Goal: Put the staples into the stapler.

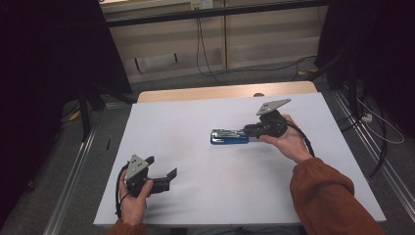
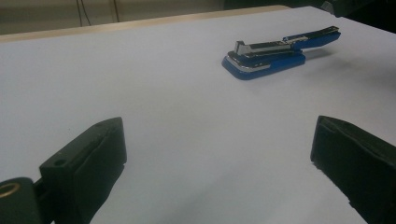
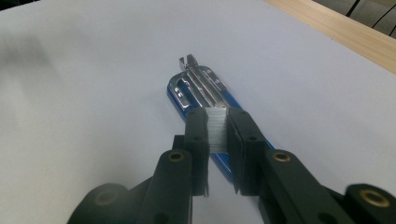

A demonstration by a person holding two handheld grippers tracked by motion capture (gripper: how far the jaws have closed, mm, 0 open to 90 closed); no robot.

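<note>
White table (image 1: 195,186) — unmarked blue stapler (image 1: 229,137)

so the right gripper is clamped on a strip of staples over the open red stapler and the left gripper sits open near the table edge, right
Not quite: the stapler is blue with a silver metal channel, not red, as the right gripper view shows. The rest holds: the right gripper is shut on the silvery strip of staples above the open stapler, and the left gripper sits open near the white table's edge.
</note>
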